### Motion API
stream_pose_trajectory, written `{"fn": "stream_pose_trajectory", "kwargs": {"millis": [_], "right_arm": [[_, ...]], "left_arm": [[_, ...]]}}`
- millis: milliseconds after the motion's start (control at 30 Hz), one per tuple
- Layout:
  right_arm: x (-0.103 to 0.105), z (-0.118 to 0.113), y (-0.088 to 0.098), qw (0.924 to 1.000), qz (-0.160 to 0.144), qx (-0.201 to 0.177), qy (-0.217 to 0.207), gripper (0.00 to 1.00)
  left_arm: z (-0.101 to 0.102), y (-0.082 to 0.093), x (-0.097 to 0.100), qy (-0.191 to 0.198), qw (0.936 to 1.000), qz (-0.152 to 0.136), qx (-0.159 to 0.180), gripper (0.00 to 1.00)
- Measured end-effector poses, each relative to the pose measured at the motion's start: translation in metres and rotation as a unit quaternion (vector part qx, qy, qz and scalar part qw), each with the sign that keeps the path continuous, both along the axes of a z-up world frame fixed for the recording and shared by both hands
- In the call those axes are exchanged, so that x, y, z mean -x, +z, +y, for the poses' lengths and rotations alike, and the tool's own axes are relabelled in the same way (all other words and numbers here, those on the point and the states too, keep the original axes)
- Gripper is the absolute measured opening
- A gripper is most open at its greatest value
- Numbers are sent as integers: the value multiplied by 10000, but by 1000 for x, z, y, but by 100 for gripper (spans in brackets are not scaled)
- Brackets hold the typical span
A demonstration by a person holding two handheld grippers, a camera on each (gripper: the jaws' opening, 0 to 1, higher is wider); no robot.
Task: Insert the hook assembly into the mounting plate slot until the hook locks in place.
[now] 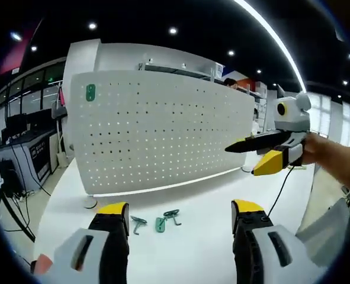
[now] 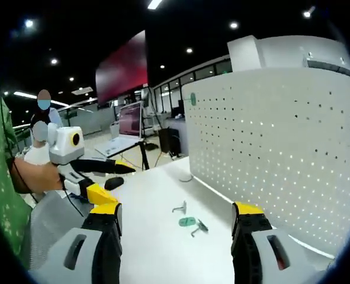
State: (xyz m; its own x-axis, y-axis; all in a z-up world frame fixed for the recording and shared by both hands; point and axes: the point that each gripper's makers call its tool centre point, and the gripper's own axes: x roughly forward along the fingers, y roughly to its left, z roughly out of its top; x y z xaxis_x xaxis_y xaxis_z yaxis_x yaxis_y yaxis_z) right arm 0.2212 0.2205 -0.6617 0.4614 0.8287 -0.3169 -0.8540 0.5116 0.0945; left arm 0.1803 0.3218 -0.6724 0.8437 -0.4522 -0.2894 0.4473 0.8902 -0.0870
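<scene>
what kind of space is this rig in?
Probably an open-plan office or lab used as a test bench. A white table carries an upright pegboard and loose green hooks; behind are monitors on desks, glass partitions and ceiling spotlights.

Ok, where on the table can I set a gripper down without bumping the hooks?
Bare white table lies between the two green hooks and the right gripper, and along the near edge. In the right gripper view, open tabletop spreads between the hooks and the left gripper. It is tight at the foot of the white perforated pegboard, where the hooks lie.
</scene>
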Motion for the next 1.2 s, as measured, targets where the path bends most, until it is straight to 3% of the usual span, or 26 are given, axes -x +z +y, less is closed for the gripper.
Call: {"fn": "stream_pose_trajectory", "kwargs": {"millis": [667,967,1200], "right_arm": [[-31,54,-47,9991,180,273,257,54],[-41,79,-79,9974,360,547,302,44],[-45,95,-100,9944,333,928,376,40]], "left_arm": [[-4,-14,15,14,9998,183,68,71],[-3,-18,18,16,9997,236,102,70],[1,-24,19,20,9994,312,126,70]]}}
